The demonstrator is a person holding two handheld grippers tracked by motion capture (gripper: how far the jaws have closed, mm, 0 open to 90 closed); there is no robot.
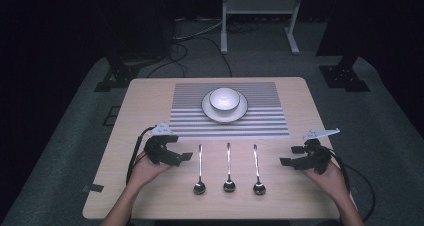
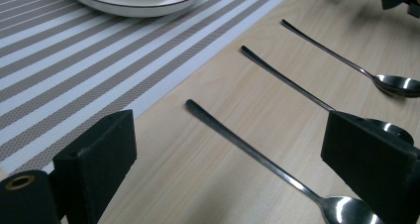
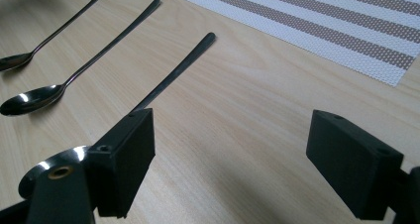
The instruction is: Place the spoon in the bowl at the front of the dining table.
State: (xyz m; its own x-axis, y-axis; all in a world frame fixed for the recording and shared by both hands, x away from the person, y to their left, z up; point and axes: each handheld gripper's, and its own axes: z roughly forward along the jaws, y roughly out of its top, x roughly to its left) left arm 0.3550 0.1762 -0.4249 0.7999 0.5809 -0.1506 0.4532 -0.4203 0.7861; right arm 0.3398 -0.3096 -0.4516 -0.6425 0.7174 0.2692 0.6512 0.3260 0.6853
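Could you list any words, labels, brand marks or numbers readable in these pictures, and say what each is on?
None can be read. The bowl, the plate, the striped placemat, the three spoons, the table, the left gripper and the right gripper bear no visible lettering, number or brand mark in the high view or either gripper view.

A light wooden desk with rounded corners (image 1: 135,131) stands on a grey-green carpeted floor (image 1: 390,136). Beyond it the room falls into near darkness. A white metal frame stand (image 1: 260,8) rises at the far centre, its feet on the carpet. Black cables (image 1: 190,41) trail across the floor left of it. Dark stand bases (image 1: 345,76) sit at both far corners of the desk.
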